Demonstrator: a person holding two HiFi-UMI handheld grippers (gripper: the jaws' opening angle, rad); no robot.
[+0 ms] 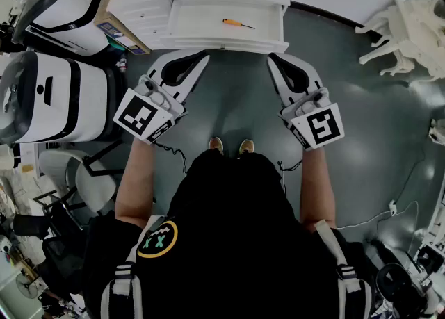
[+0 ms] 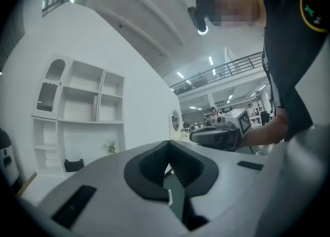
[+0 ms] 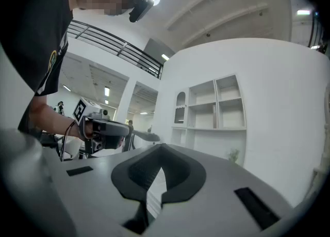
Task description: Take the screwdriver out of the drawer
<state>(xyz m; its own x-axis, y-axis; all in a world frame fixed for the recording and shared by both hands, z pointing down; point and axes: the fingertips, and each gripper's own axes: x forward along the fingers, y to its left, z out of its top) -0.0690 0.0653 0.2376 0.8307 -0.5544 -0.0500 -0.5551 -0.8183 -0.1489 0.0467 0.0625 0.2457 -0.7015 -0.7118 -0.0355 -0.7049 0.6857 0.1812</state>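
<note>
I am holding my left gripper (image 1: pixel 201 55) and right gripper (image 1: pixel 272 59) closed and empty before the open drawer (image 1: pixel 208 44), the screwdriver (image 1: pixel 238 23) lying inside untouched.

Head view: above the person (image 1: pixel 229 241), steeply downward, close; covers drawer (image 1: pixel 208 29), floor (image 1: pixel 236 102), left hand-held gripper (image 1: pixel 203 55), right hand-held gripper (image 1: pixel 272 59).
Left gripper view: low behind own jaws, level, toward shelves (image 2: pixel 77 107); other gripper at frame right.
Right gripper view: mirrored, other gripper at frame left.
All views share both hand-held grippers.
</note>
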